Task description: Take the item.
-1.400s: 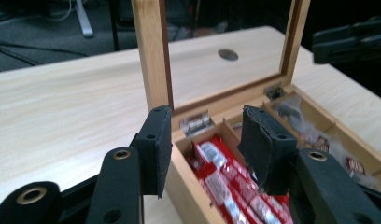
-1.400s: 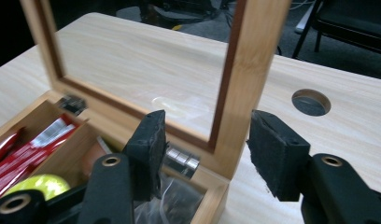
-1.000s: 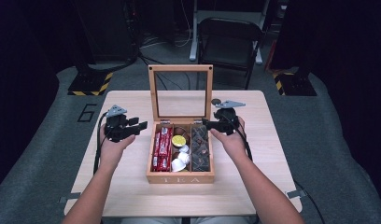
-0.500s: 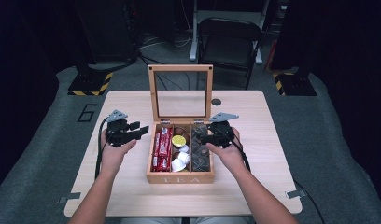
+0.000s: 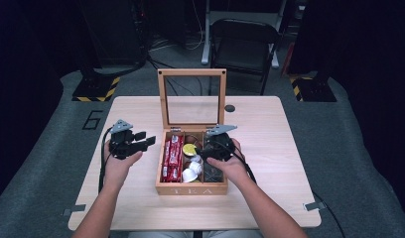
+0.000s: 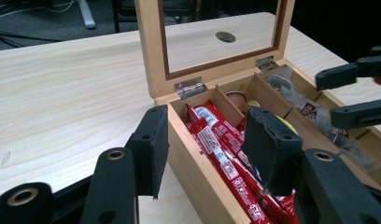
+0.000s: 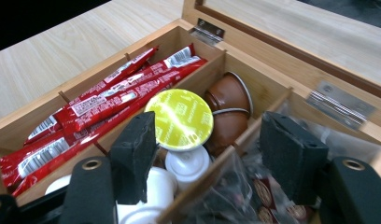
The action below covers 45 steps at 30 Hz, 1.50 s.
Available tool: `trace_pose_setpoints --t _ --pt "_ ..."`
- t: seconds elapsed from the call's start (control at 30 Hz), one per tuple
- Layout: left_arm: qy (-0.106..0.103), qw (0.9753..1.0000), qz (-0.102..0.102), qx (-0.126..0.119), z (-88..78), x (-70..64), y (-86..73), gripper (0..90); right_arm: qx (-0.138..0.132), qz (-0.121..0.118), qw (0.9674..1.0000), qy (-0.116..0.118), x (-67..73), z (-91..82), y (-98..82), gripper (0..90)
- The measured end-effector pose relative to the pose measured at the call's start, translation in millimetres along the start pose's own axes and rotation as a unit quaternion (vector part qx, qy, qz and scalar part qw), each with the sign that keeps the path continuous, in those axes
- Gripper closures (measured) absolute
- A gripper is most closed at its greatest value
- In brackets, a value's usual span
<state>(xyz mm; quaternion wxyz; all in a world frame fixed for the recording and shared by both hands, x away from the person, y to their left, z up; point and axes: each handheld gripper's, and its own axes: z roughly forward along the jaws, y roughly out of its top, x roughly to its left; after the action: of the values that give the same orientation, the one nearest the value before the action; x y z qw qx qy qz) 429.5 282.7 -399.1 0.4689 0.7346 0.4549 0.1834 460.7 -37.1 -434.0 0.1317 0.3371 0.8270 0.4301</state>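
A wooden tea box (image 5: 190,189) stands mid-table with its glass lid (image 5: 192,73) upright. Red sachets (image 5: 172,157) fill its left compartment. A yellow-topped capsule (image 7: 180,117), brown capsules (image 7: 228,100) and white capsules (image 7: 186,164) lie in the middle one, clear-wrapped dark packets (image 5: 214,171) in the right one. My left gripper (image 5: 147,141) hovers open just left of the box; its jaws (image 6: 209,151) frame the box's left wall and the sachets. My right gripper (image 5: 204,152) hangs low over the box, and its jaws (image 7: 212,156) have just been opening, astride the divider between capsules and packets, pressing nothing.
A round hole (image 5: 230,108) sits in the tabletop behind the box. Bare table lies to both sides and in front of the box. Beyond the table stand a folding chair (image 5: 245,44) and a yellow-black striped base (image 5: 96,89) on the floor.
My right gripper has come from the box's right rear corner leftward and down over the middle and right compartments. The left gripper has stayed beside the box.
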Motion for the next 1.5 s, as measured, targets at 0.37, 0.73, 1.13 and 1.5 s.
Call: trace_pose_setpoints --t 0.37,0.73,1.13,1.5 --pt "0.001 1.0 0.0 -0.003 -3.7 0.3 -0.3 50.1 0.015 -0.006 0.9997 0.017 3.3 24.2 8.6 30.2" --pt "0.002 1.0 -0.002 -0.006 -4.7 0.9 -0.6 50.2 0.035 -0.001 0.9991 0.022 2.5 43.0 8.2 27.7" --pt "0.003 1.0 0.008 -0.001 -3.0 -2.9 -1.0 50.2 0.055 0.001 0.9979 0.034 5.6 55.9 7.1 26.7" --pt "0.002 1.0 0.008 -0.003 -4.5 -2.2 -0.8 50.2 0.062 0.021 0.9971 0.038 1.8 61.5 8.7 27.6"
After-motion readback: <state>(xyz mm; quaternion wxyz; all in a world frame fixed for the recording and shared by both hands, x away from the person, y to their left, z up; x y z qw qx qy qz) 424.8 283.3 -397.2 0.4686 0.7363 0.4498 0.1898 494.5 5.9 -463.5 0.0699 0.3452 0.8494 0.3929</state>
